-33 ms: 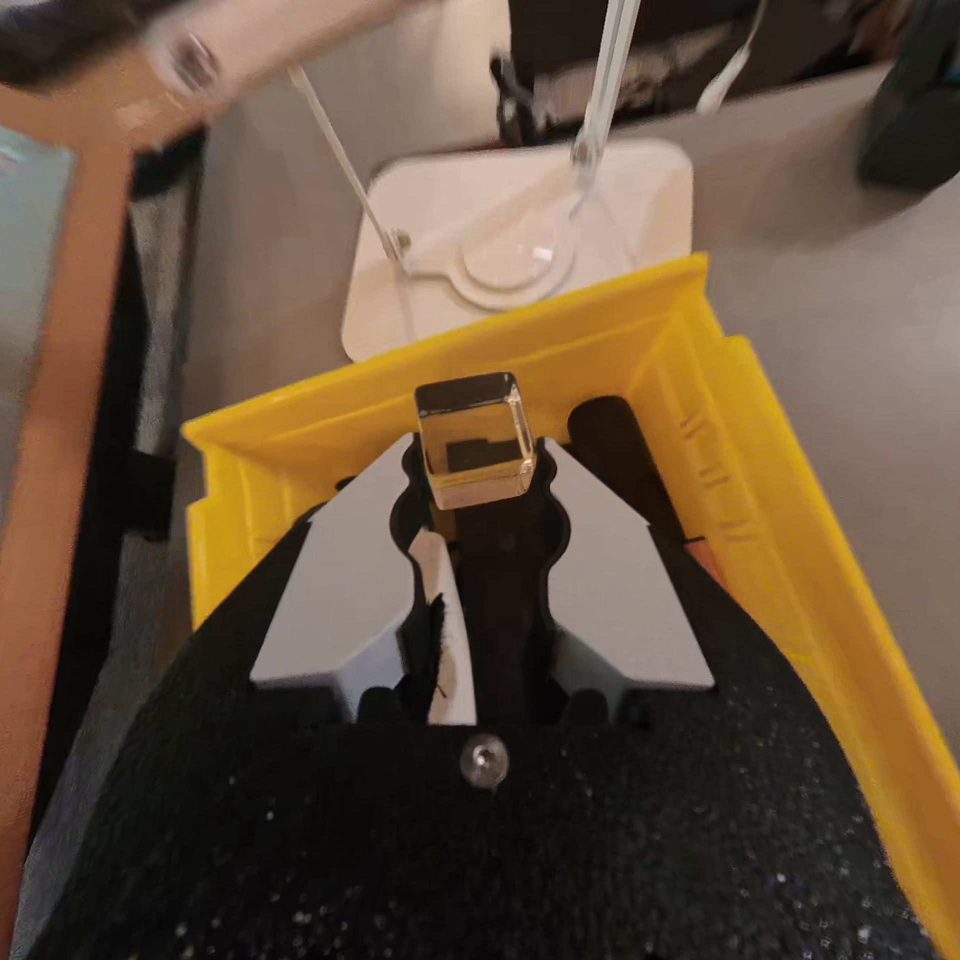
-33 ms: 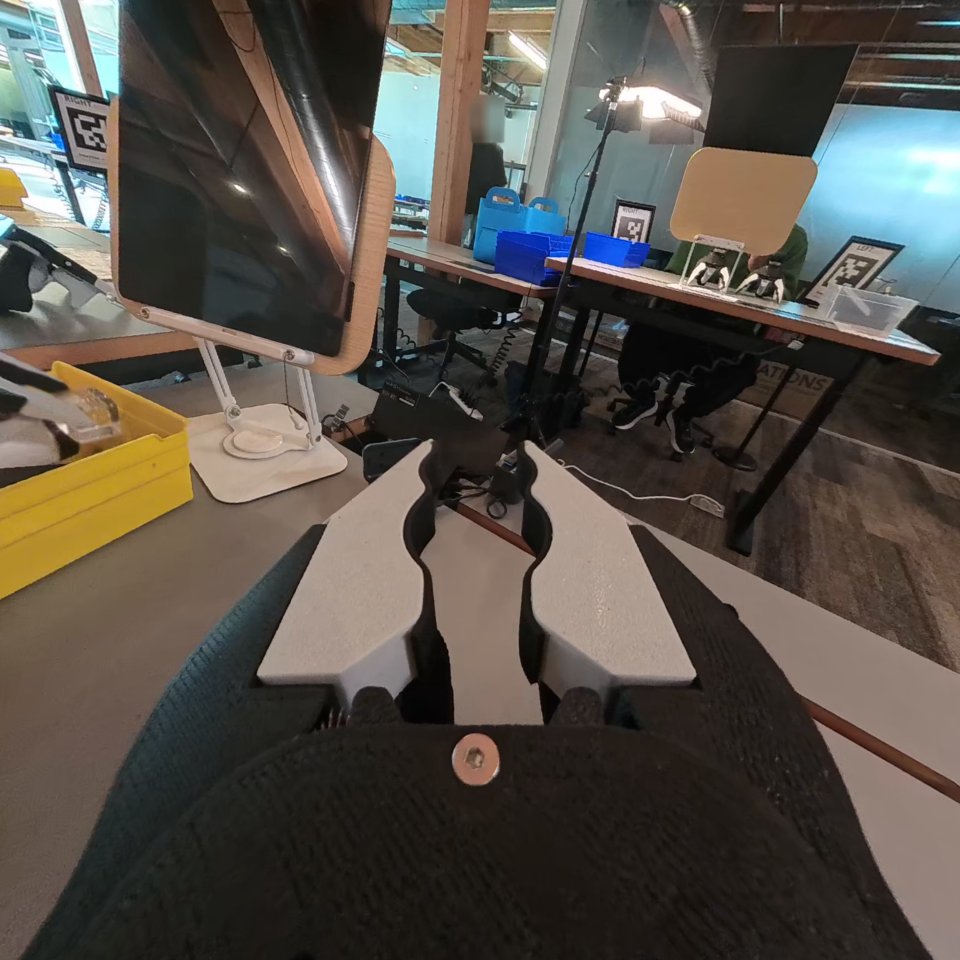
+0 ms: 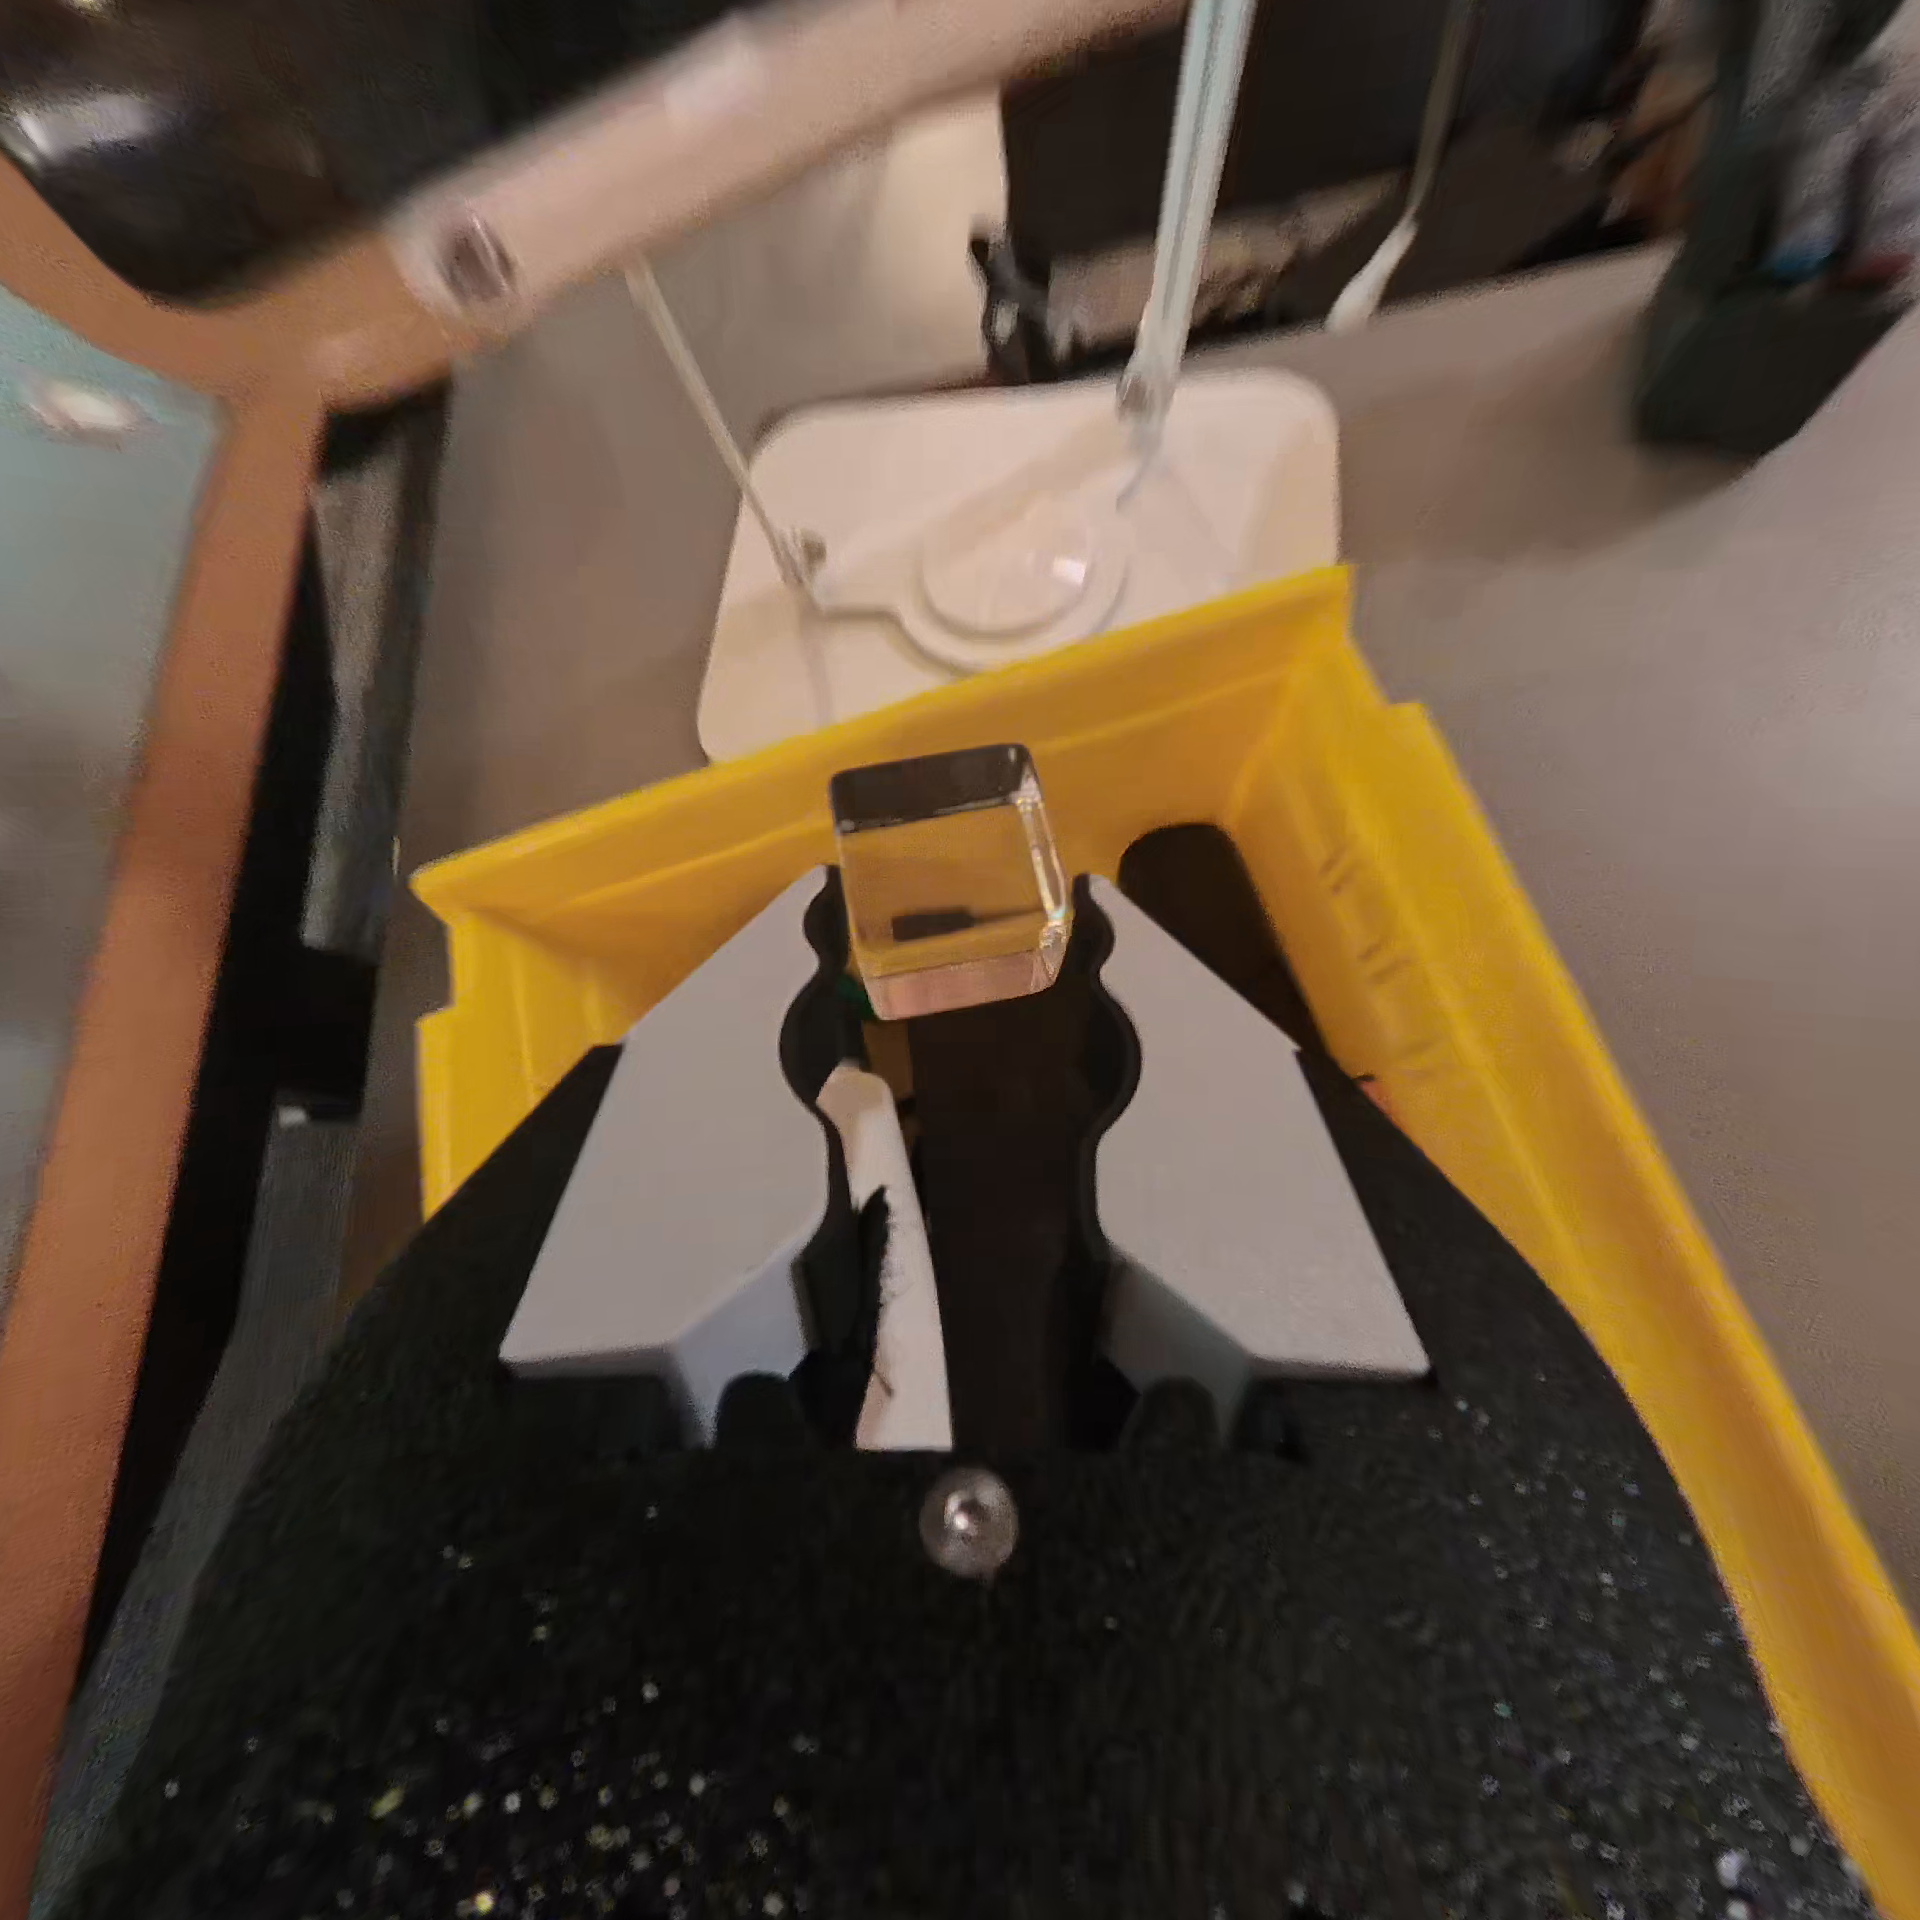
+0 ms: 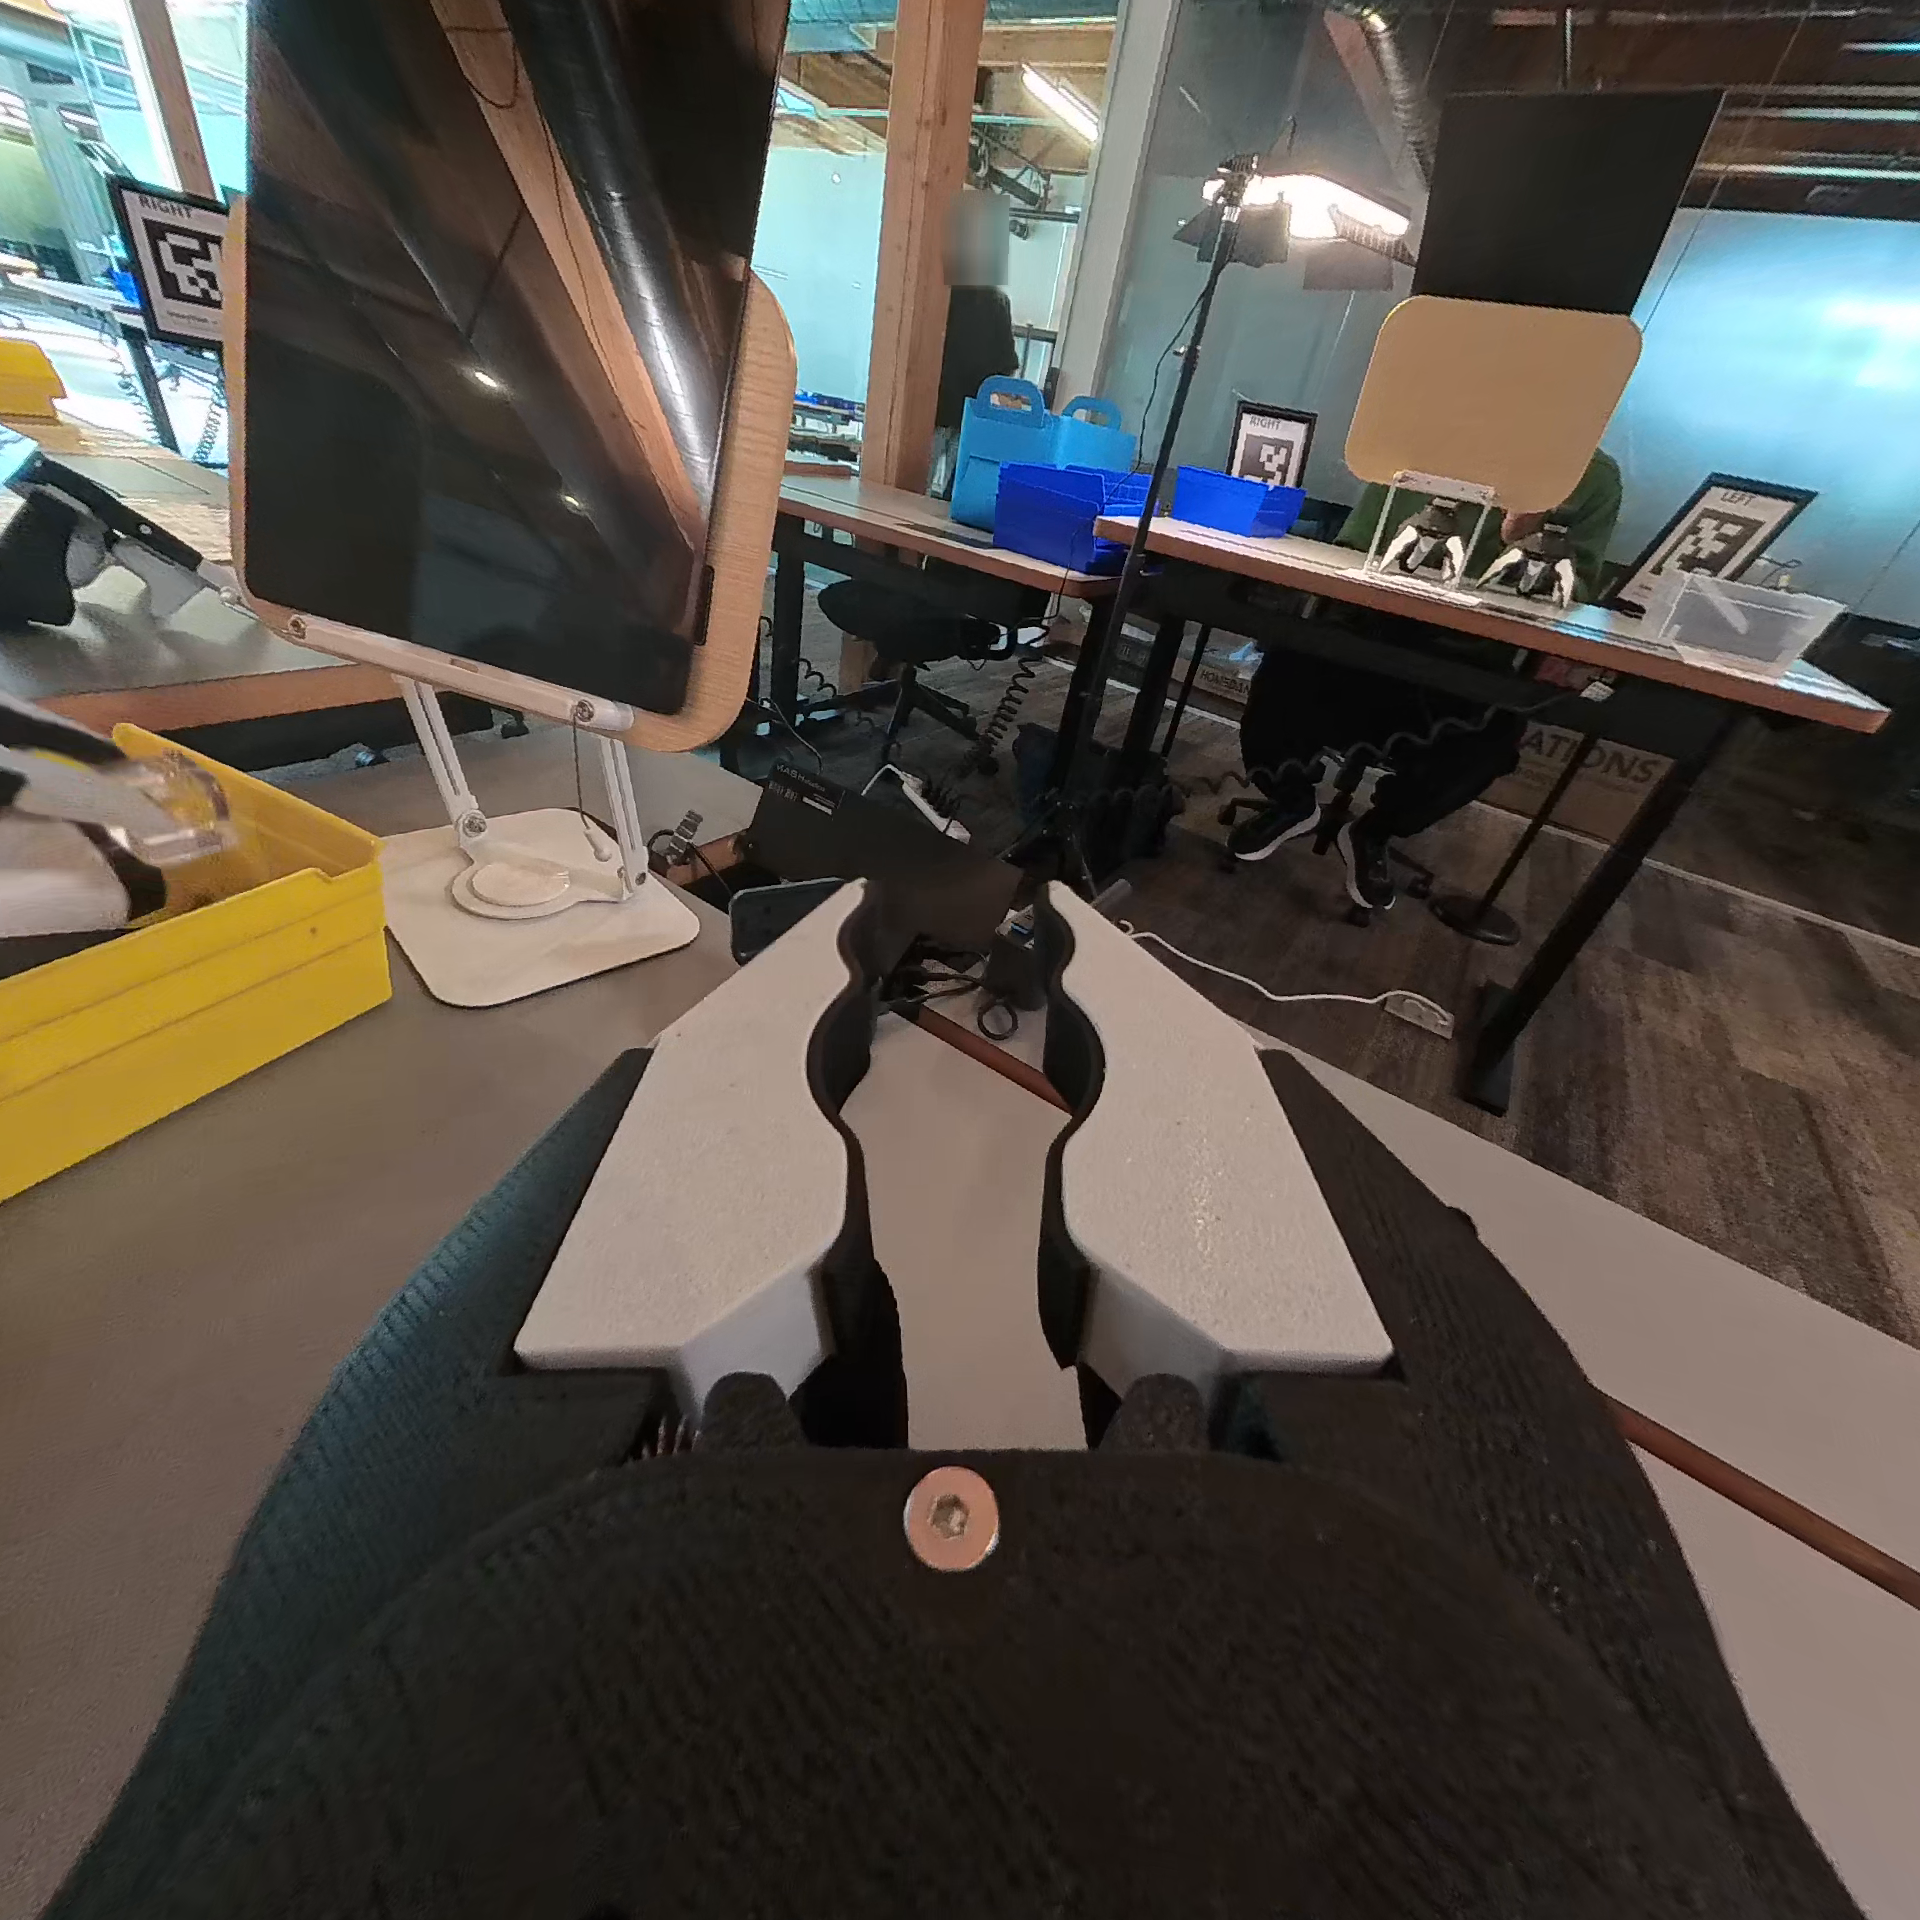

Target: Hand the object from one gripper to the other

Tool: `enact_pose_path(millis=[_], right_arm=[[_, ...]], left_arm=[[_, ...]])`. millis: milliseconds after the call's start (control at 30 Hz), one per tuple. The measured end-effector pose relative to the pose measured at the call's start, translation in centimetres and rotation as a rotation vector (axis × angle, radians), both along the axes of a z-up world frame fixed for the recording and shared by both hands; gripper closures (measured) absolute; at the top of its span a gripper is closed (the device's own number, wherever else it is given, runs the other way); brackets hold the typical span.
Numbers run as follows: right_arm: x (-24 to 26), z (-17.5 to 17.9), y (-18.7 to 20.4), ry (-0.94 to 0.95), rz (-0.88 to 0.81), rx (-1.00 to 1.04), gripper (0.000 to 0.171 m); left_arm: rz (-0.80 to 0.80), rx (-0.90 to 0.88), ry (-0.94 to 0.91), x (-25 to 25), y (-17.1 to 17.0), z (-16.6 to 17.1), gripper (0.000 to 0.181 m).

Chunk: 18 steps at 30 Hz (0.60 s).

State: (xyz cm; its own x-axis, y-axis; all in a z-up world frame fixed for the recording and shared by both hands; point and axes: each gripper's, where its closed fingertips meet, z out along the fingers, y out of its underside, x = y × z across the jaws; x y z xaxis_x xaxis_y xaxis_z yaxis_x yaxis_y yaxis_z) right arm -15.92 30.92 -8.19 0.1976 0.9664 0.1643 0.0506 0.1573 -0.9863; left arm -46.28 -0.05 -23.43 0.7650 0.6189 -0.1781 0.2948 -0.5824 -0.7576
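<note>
Clear cube [image 3: 948, 881] pinched at the very tips of the left gripper [image 3: 956, 935], centre of the left wrist view, over the yellow bin [image 3: 1455, 997].

The grip looks shallow and the cube slick, so a bump at the handoff could pop it back in. Right gripper [image 4: 954, 935] sits bottom-centre of its view, fingers [image 4: 727, 1143] spread and empty, facing away, so it's gotta swing left without clipping the tablet stand [image 4: 540, 925] on the tabletop [image 4: 260, 1299].
</note>
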Motion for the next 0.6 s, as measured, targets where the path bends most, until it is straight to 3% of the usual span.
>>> enact_pose_path(millis=[167, 300, 367, 467, 600], right_arm=[[-0.7, 0.4, -1.2, 0.036, 0.06, 0.013, 0.144], [-2.0, 1.0, -2.4, 0.156, 0.14, 0.03, 0.144], [-2.7, 1.1, -2.1, 0.267, 0.134, 0.015, 0.142], [-3.4, -2.3, -1.7, 0.37, 0.084, -0.023, 0.134], [-1.8, -8.9, -2.7, 0.398, 0.01, 0.063, 0.126]], left_arm=[[-0.118, 0.3, 0.196, 5.7, 1.3, 9.1, 0.14], [-0.315, 0.616, 0.305, 14.2, 4.7, 16.0, 0.141], [-0.403, 0.76, 0.336, 18.1, 6.6, 18.0, 0.141], [-0.521, 0.962, 0.279, 22.2, 10.1, 18.4, 0.14], [-0.698, 1.087, 0.001, 25.5, 16.2, 14.6, 0.14]])
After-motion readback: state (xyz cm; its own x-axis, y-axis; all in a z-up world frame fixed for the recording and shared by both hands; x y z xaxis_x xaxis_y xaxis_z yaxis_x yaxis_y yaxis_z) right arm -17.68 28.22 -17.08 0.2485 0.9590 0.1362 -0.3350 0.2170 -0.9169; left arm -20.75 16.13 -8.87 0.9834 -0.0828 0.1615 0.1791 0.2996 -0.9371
